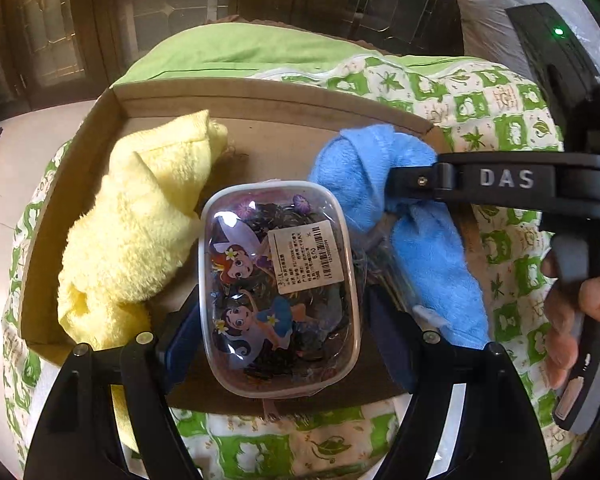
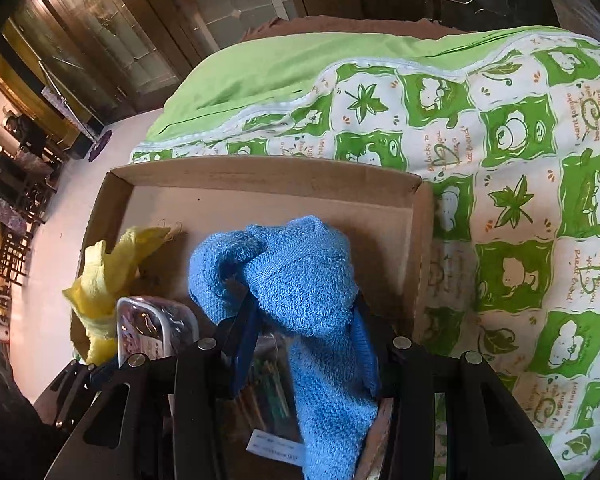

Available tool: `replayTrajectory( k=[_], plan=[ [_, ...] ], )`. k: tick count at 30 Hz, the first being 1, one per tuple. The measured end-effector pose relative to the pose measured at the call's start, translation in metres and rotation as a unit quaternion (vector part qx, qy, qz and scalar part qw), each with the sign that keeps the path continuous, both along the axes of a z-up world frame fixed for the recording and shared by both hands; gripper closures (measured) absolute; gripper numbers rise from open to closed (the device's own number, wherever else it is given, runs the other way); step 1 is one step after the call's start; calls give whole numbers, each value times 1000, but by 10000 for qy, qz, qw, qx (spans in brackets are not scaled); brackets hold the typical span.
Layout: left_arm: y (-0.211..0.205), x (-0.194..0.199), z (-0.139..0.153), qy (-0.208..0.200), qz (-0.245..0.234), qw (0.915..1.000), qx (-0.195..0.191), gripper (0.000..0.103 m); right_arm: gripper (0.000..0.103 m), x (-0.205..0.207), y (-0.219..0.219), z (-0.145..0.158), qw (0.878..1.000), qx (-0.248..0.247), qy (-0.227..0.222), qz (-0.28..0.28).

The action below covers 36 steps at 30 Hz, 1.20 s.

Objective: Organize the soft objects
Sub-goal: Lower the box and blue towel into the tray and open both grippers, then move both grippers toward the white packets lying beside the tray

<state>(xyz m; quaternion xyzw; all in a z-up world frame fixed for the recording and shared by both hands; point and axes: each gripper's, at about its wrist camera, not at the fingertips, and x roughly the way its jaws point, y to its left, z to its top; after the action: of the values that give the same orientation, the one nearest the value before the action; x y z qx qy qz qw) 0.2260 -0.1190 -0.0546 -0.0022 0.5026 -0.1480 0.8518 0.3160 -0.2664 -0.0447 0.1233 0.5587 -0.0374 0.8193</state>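
I see a blue towel (image 2: 304,280) bunched between the pads of my right tongs (image 2: 304,344), which are closed on it at a narrow width; its loose end hangs down toward the camera. Under the towel, between the right tongs' arms, lies a clear packet (image 2: 270,392) with a white label; I cannot tell what is inside it.

My left tongs (image 1: 278,320) grip a clear plastic box (image 1: 278,288) by its two long sides. The box has rounded corners, a cartoon fairy picture and a white barcode sticker on its lid, and dark small items inside. It sits just left of the blue towel, touching or nearly touching it.

Left of the left tongs a yellow towel (image 1: 140,232) lies crumpled, pressed against the plastic box.

All of this rests in a shallow cardboard tray (image 1: 260,100); its far wall stands beyond both tongs. The tray sits on a quilt (image 2: 520,200) printed with green and white squares, with a plain green cloth (image 1: 228,52) past it.

From the left camera, a person's hand (image 1: 580,312) grips the right tongs' handle at the right edge.
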Motion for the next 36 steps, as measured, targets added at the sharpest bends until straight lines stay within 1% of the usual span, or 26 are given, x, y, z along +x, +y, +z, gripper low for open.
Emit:
replayTrajectory(
  k=[3, 5, 7, 10, 14, 19, 21, 24, 27, 30, 33, 36],
  plan=[
    [3, 4, -5, 23, 31, 10000, -8, 25, 55, 1, 1, 1, 10000, 17, -55, -1],
    [5, 4, -5, 14, 64, 10000, -72, 25, 49, -1, 2, 3, 9999, 6, -104, 23],
    [9, 2, -6, 35, 114, 9998, -180, 25, 35, -5, 3, 7, 9998, -59, -159, 49],
    [12, 0, -6, 72, 181, 9995, -243, 24, 25, -12, 4, 13, 9996, -147, -211, 103],
    [10, -7, -4, 18, 108, 9997, -202, 23, 20, -24, 10, 21, 9993, -216, -231, 200],
    [10, -27, 7, -30, 30, 9996, -277, 23, 13, -49, 7, 34, 9995, -12, -304, 129],
    [16, -36, 13, -84, 39, 9993, -350, 23, 12, -65, 6, 41, 9992, 71, -377, 123],
    [26, -55, 20, -133, 74, 9991, -396, 23, 8, -99, 6, 55, 9988, 91, -460, 133],
    [38, -76, 19, -59, 96, 9994, -332, 23, 5, -133, 4, 60, 9987, 153, -466, 143],
    [46, -93, 16, 62, 120, 9997, -214, 23, 4, -169, 0, 54, 9991, 247, -343, 98],
    [55, -117, 20, 81, 148, 9998, -66, 23, 4, -192, 2, 43, 9995, 257, -109, 116],
    [68, -135, 23, 27, 229, 9997, 55, 23, 4, -206, 4, 34, 9997, 214, -16, 120]
  ],
)
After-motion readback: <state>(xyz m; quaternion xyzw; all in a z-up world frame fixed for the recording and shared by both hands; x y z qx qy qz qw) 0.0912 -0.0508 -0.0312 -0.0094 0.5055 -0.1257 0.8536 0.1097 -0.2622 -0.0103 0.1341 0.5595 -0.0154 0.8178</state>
